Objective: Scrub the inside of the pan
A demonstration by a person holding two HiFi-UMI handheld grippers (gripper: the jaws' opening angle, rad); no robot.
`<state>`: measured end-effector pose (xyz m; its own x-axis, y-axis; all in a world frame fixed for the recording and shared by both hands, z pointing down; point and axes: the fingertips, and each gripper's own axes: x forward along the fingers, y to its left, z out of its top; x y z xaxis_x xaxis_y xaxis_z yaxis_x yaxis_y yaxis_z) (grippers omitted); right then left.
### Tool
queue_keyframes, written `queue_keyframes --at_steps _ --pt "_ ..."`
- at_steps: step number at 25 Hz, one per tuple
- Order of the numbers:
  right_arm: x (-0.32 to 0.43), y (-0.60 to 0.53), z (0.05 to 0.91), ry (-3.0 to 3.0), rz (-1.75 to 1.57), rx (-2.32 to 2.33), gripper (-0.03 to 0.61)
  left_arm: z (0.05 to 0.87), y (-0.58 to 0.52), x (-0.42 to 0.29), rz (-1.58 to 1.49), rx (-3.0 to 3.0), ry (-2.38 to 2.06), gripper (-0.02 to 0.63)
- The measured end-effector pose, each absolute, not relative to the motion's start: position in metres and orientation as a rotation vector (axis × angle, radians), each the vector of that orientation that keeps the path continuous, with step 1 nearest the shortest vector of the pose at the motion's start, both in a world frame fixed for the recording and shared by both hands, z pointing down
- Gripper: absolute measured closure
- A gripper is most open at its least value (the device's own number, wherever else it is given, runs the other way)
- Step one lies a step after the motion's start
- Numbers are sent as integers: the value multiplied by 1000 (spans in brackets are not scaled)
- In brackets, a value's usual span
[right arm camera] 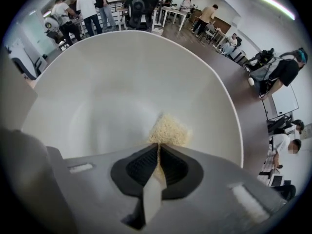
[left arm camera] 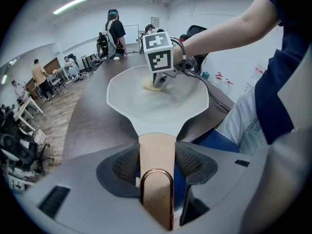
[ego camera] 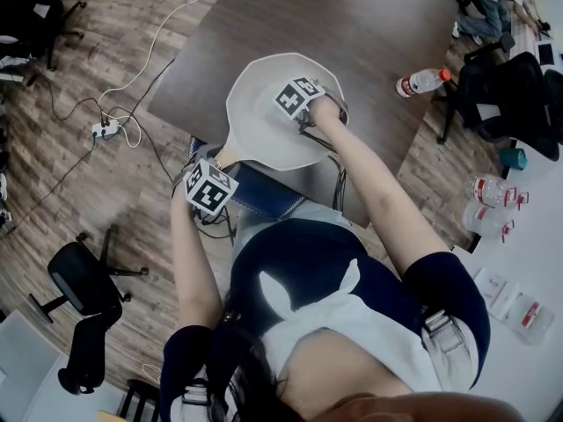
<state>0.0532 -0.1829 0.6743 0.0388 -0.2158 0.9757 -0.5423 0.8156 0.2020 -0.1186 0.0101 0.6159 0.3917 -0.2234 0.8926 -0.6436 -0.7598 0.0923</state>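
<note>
The dark brown worktop [ego camera: 378, 25] fills the upper middle of the head view. At its near edge, in the centre of the frame, is the white pan [ego camera: 255, 117], and the pan reaches partly past that edge toward the person. The left tongs [left arm camera: 157, 165] are at the lower left of the pan and are clenched on its tan handle [left arm camera: 157, 147] — the dark pads press on both sides of it. The right tongs [right arm camera: 158, 165] point down into the pan, in its upper right part in the head view. They are closed on a thin yellowish scrub pad [right arm camera: 169, 129] — the pad's free end touches the white inner surface. A plastic bottle [ego camera: 422, 82] lies on the worktop at the upper right, well apart from the pan.
</note>
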Motion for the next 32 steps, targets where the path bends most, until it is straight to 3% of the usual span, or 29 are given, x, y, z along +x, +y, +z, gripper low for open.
queue_keyframes --at_steps 32 --pt "-14 -177 676 -1792 693 674 563 616 8 -117 1336 2226 -743 388"
